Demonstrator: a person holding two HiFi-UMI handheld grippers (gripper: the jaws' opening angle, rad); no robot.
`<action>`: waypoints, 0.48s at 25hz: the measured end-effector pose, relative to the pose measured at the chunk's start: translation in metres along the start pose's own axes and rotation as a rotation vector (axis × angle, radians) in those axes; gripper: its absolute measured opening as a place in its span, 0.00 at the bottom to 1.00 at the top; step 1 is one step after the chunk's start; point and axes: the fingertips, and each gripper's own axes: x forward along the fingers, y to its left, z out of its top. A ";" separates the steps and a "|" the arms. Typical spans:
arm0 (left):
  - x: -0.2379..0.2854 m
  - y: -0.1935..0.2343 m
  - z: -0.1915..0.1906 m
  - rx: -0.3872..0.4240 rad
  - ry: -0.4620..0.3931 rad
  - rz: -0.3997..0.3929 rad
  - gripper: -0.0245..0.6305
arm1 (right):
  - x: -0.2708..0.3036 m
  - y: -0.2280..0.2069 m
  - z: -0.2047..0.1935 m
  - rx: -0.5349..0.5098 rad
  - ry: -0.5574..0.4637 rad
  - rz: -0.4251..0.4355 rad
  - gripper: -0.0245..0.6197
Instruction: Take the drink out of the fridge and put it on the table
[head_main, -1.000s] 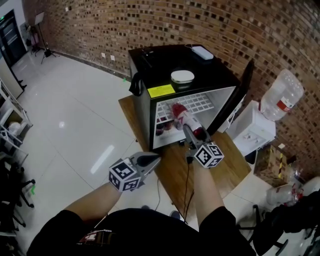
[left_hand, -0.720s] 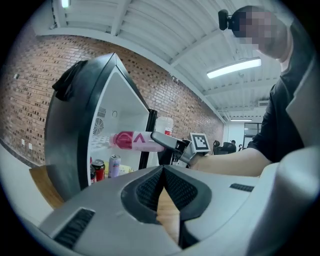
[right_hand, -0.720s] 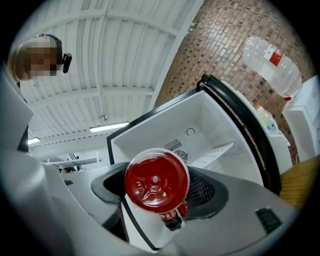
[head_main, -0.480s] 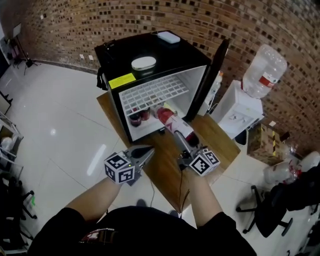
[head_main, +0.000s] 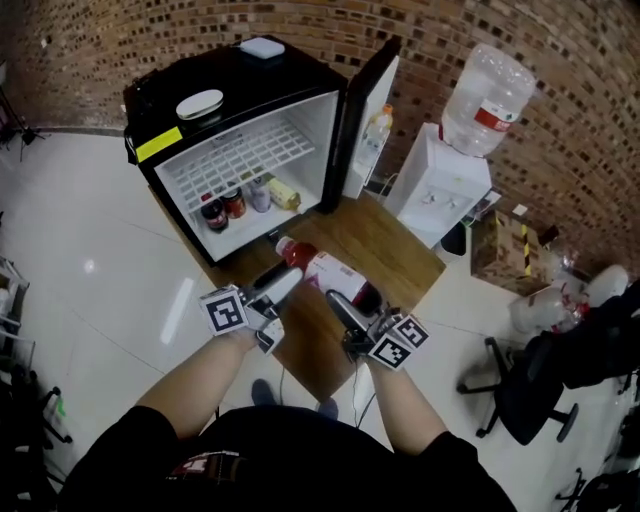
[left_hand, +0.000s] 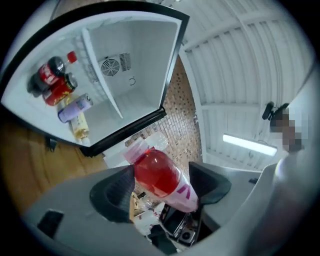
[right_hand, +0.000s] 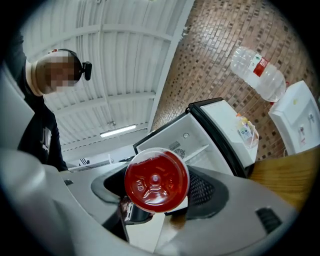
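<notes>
Clearing the fridge is what has changed: a second ago the red drink bottle (head_main: 325, 272) was only just leaving the open front, and now it hangs well out, lying roughly level above the wooden table (head_main: 395, 245), cap end toward the fridge. It touches no surface.

Our right gripper (right_hand: 159, 190) has it by the base end, with both pads pressed on the round body and the bottle's bottom facing that camera. Our left gripper (left_hand: 162, 187) was closed and off to the side. Its jaws have just been opening, and it has swung in so that the bottle's shoulder now stands between them. The pads look close against the sides, though from this angle we cannot be sure that they press.

We judge the taking-out done and the setting-down not yet begun. The bottle must be turned upright first, and the second gripper may be there to help with that.

The table is a plain wood top, bare where we would put the bottle. The fridge (head_main: 250, 75) stands at its far end with the door (head_main: 365, 100) swung wide and cans (head_main: 222, 208) left on the lower shelf. Beside it is a water dispenser (head_main: 435, 185) against the brick wall (head_main: 560, 150). A pale tiled floor (head_main: 90, 230) spreads to the left, and an office chair (head_main: 520, 390) stands to the right.
</notes>
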 end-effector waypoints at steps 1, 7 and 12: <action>0.004 0.001 -0.009 -0.032 -0.008 -0.006 0.52 | -0.012 -0.001 -0.004 -0.006 0.017 0.000 0.56; 0.021 0.012 -0.077 -0.039 0.078 0.055 0.42 | -0.078 -0.020 -0.031 -0.017 0.121 -0.024 0.56; 0.029 0.017 -0.106 0.002 0.129 0.079 0.42 | -0.106 -0.031 -0.050 -0.038 0.192 -0.026 0.57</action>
